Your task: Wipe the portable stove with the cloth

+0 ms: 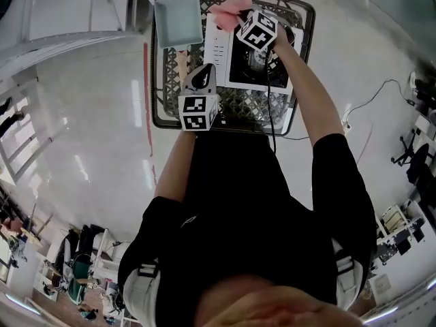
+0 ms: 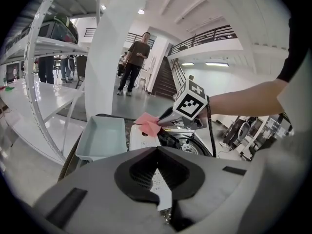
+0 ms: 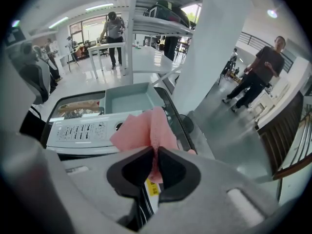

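Observation:
The white portable stove [image 1: 219,53] sits on a wire-mesh table [image 1: 158,107], its control panel [image 3: 83,130] facing left in the head view. My right gripper [image 3: 156,152] is shut on a pink cloth [image 3: 146,130], held over the stove's far edge [image 2: 144,139]. The cloth [image 1: 228,9] sticks out beyond the jaws. My left gripper [image 1: 204,72] hovers over the table's near left part, short of the stove. Its jaws [image 2: 157,150] are shut with nothing between them. From the left gripper view the right gripper [image 2: 161,123] and cloth [image 2: 147,123] show above the stove.
A pale blue tray [image 1: 177,19] lies left of the stove at the table's far corner. A black cable [image 1: 271,107] runs off the table's near edge. White shelving [image 2: 44,72], a white column [image 2: 114,57] and several standing people lie beyond.

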The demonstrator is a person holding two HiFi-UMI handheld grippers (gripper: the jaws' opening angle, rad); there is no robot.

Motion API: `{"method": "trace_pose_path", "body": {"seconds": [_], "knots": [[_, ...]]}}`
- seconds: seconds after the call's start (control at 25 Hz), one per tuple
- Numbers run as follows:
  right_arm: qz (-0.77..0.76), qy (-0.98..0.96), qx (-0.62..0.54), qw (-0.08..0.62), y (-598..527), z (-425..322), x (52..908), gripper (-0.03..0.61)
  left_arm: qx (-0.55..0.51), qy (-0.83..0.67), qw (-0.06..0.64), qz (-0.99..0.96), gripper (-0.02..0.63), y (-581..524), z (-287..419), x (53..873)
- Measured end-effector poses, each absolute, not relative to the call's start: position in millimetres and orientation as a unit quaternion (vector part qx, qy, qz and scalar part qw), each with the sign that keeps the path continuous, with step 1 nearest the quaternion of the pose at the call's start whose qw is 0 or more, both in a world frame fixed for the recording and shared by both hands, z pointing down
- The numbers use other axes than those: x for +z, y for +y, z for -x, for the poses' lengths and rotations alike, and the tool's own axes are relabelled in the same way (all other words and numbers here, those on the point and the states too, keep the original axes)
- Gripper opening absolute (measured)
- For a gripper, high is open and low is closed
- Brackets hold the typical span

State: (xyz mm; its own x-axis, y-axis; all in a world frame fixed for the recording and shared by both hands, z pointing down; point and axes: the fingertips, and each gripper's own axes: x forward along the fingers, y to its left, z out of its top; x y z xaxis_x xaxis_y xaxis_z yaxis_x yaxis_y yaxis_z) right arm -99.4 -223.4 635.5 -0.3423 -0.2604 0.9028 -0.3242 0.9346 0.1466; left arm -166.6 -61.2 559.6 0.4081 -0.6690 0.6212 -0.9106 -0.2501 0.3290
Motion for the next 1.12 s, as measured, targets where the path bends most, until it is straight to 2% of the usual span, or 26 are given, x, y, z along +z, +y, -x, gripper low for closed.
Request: {"method": "trace_pose_path", "body": {"seconds": [1.12], "knots": [[-0.238,-0.785,0.076,0.567,-212,-27,643,0.031,0.201,-0.467,0.328,-0.796,0.000,-63,105,561]]}}
